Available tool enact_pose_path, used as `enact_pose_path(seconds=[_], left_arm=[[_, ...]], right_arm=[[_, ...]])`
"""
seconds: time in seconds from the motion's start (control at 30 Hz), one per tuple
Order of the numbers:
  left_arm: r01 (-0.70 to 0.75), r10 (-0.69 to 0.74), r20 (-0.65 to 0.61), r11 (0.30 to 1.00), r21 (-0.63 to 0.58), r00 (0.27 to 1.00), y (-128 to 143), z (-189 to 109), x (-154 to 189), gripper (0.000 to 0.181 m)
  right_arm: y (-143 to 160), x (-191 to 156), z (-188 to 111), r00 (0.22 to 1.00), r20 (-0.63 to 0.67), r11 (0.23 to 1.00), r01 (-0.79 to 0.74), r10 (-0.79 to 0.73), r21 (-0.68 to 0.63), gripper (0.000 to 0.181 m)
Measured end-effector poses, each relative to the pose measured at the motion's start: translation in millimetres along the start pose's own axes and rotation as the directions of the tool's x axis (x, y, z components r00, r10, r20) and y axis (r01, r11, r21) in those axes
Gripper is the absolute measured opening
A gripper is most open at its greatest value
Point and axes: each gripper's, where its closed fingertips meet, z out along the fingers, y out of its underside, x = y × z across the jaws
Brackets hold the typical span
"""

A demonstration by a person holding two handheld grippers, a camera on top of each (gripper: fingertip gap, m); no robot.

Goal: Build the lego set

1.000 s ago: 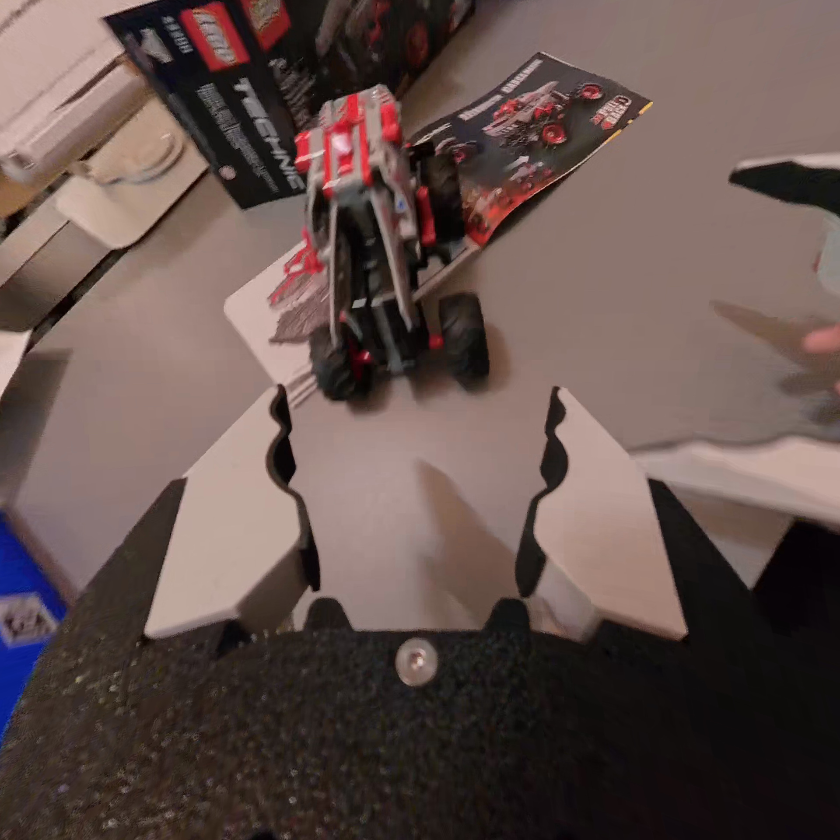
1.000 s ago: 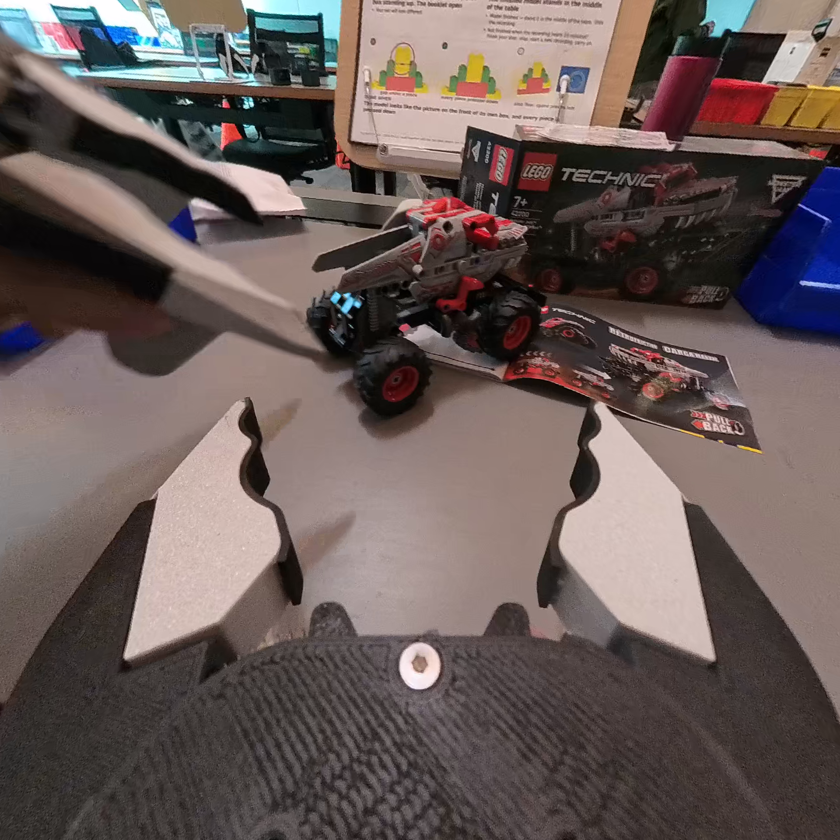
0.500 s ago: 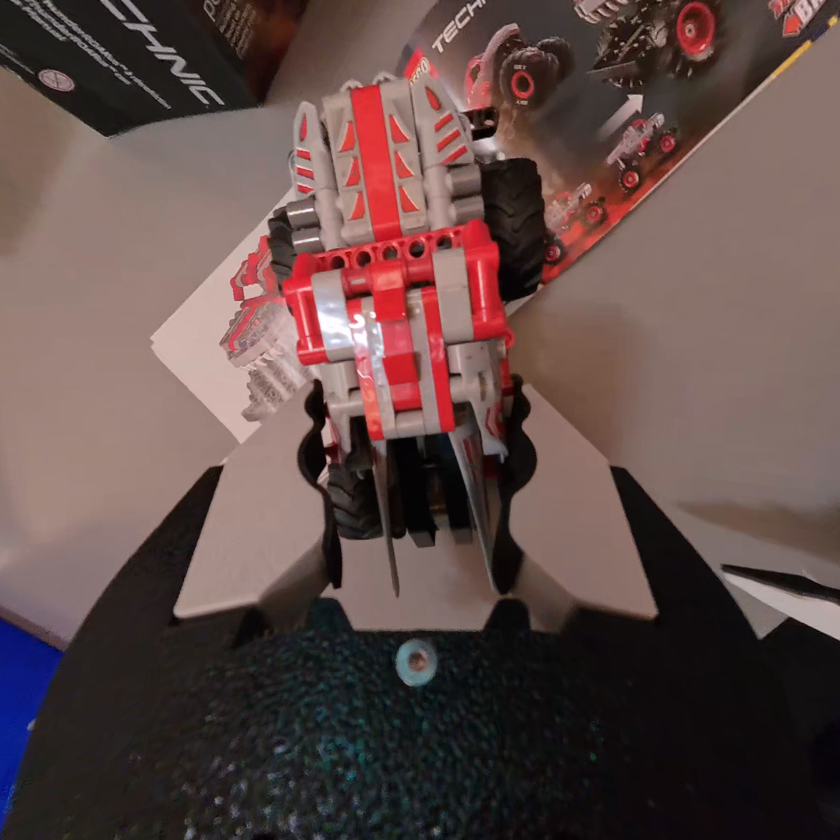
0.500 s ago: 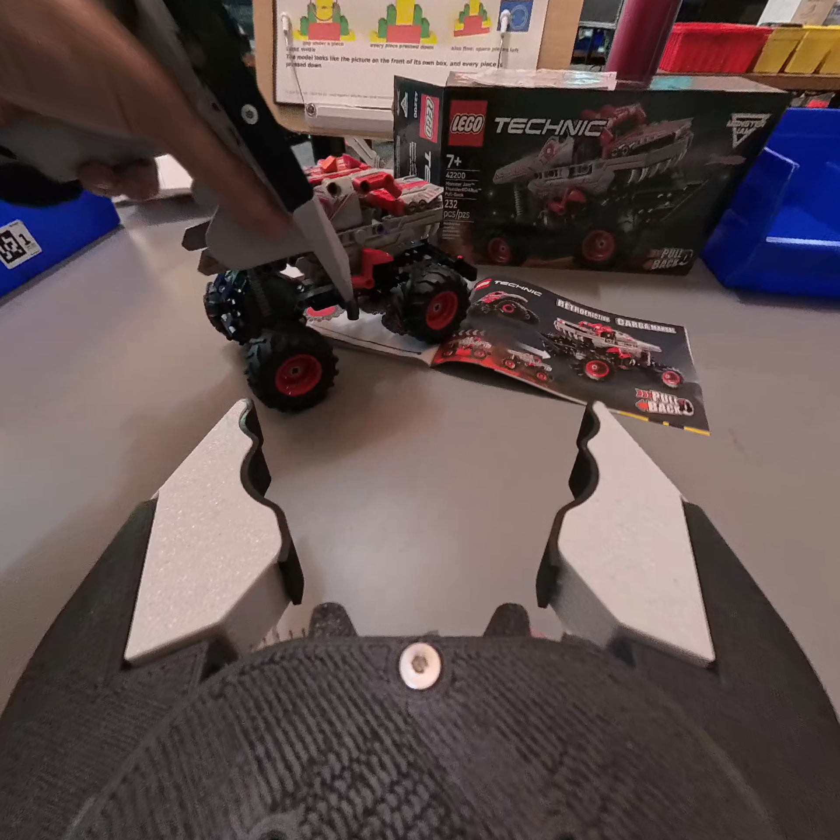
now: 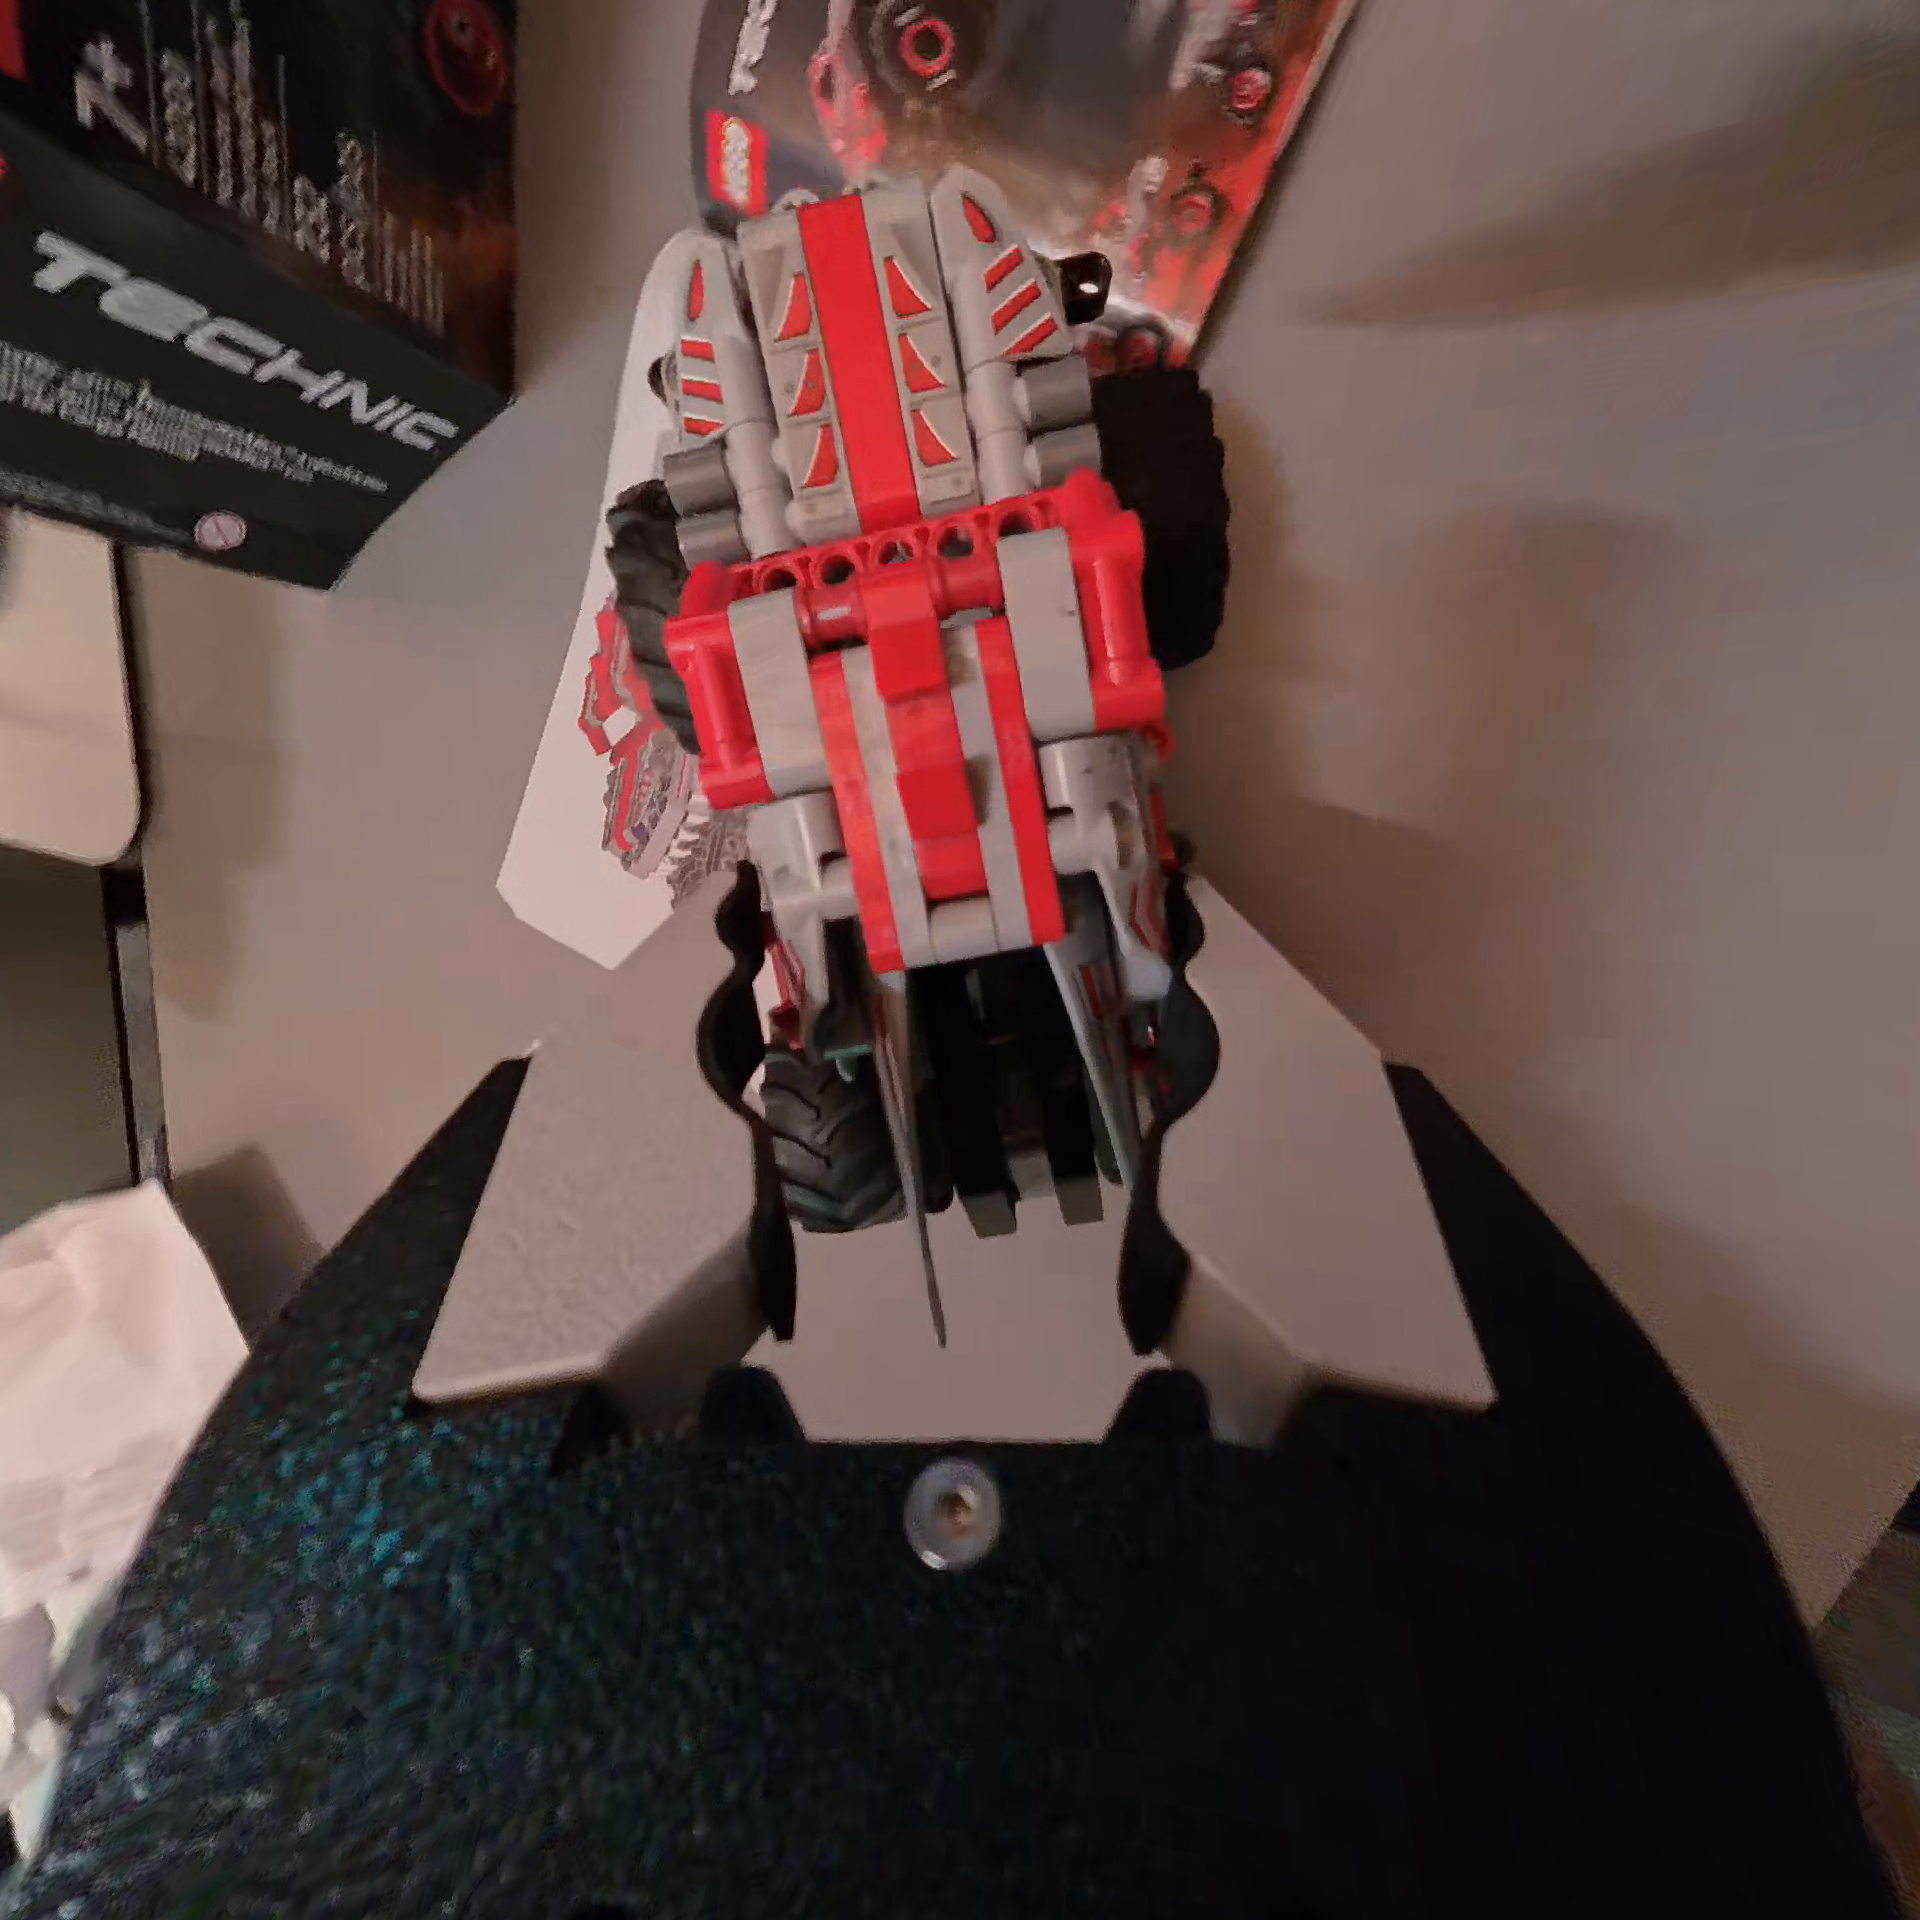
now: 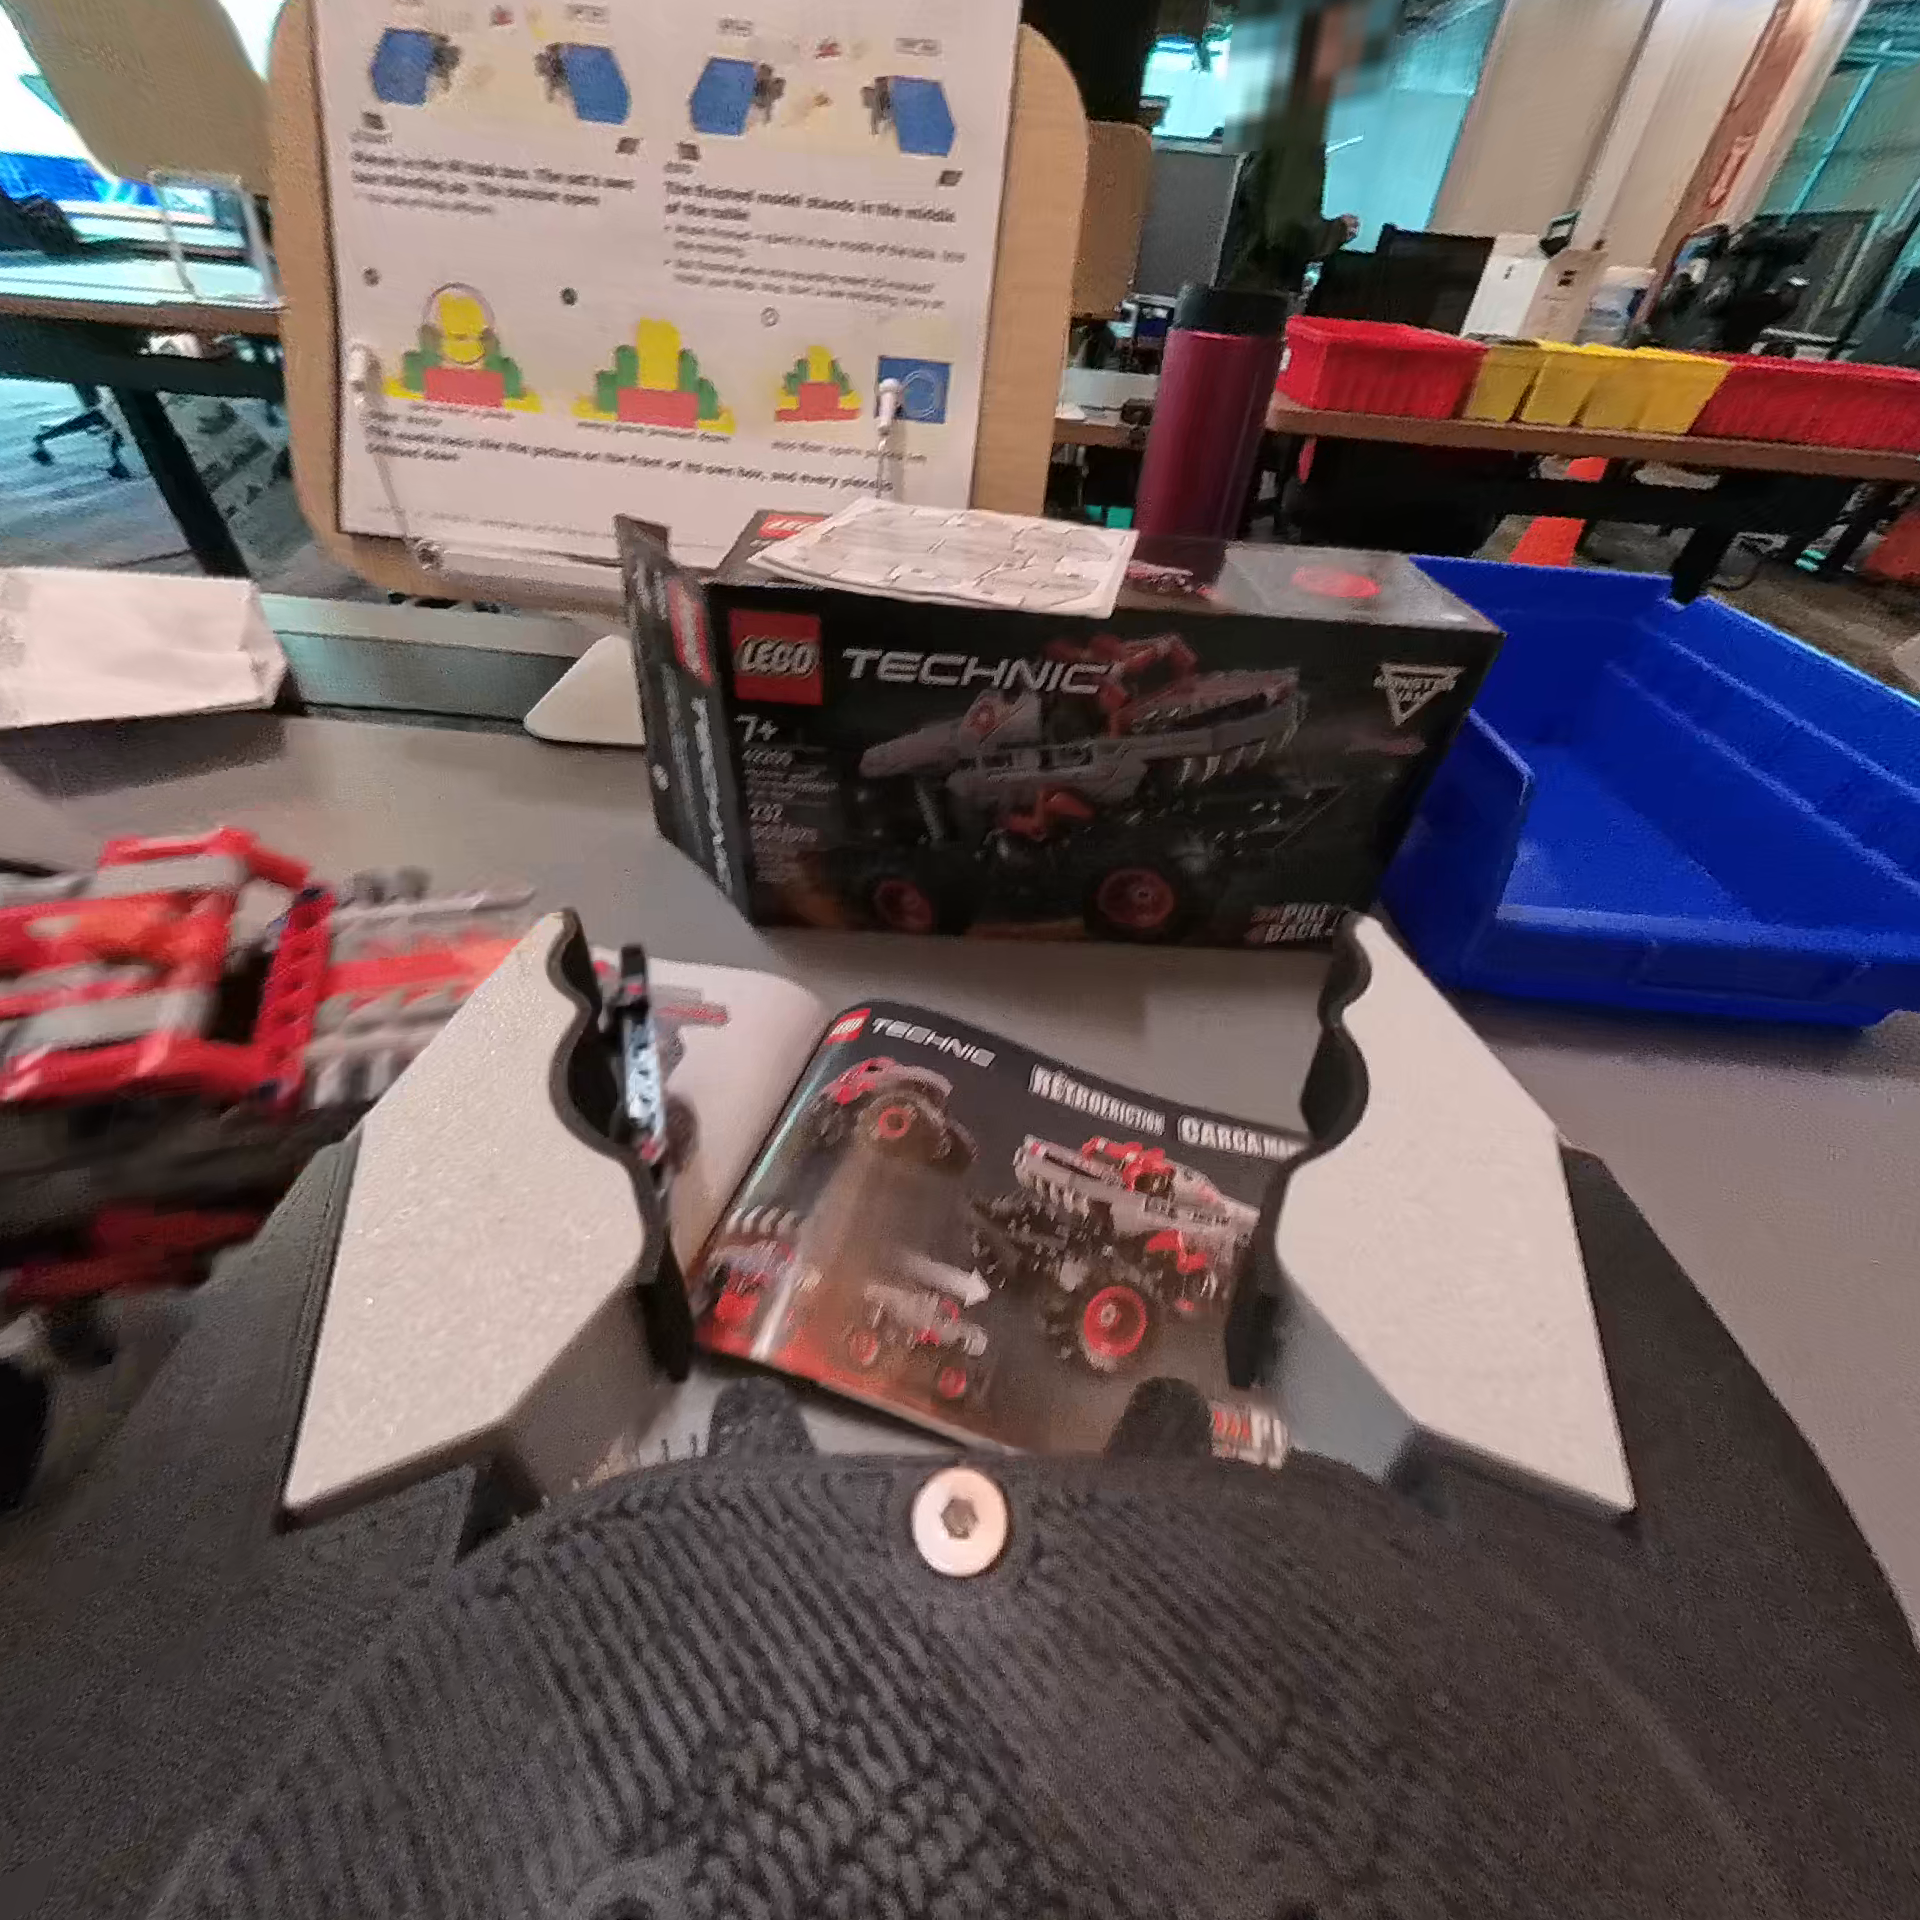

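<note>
The red and grey Lego monster truck [image 5: 914,665] sits between my left gripper's fingers. My left gripper [image 5: 956,935] is shut on the truck's rear body, and one black tyre shows between the fingers. In the right wrist view the truck [image 6: 166,1018] is blurred at the left edge. My right gripper [image 6: 956,956] is open and empty, low over the open instruction booklet [image 6: 987,1195]. A thin black part [image 6: 636,1049] shows beside the inside of its left finger; I cannot tell if they touch.
The dark Lego box [image 6: 1039,769] stands behind the booklet on the grey table [image 6: 1714,1195]; it also shows in the left wrist view [image 5: 208,343]. A blue bin [image 6: 1662,831] is at the right. A maroon bottle [image 6: 1205,416] and an instruction board [image 6: 665,260] stand behind. White paper [image 5: 83,1403] lies left.
My left gripper went from open in front of the truck to shut on its rear body. My right gripper moved forward and right, over the booklet, so the truck now sits at its left edge.
</note>
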Motion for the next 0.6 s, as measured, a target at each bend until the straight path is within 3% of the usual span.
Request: enact_pose_path(seconds=[0.17, 0.3, 0.43, 0.6], left_arm=[[-0.228, 0.240, -0.068, 0.963, 0.144, 0.969, -7, -5, 5, 0.074], [-0.440, 0.456, -0.017, 0.868, 0.232, 0.890, -25, -9, -10, 0.073], [-0.616, 0.623, 0.027, 0.764, 0.191, 0.782, -43, -7, -37, 0.073], [-0.767, 0.772, -0.074, 0.636, 0.083, 0.631, -53, 13, -59, 0.073]], right_arm=[[-1, 25, 30, 0.999, -0.047, 1.000, 0.026, -0.026, 0.002, 0.136], [0, 45, 50, 0.997, -0.067, 0.999, 0.034, -0.034, 0.003, 0.135], [0, 65, 67, 0.996, -0.083, 0.999, 0.045, -0.044, 0.014, 0.136], [15, 89, 86, 0.994, -0.084, 0.998, 0.067, -0.068, -0.010, 0.135]])
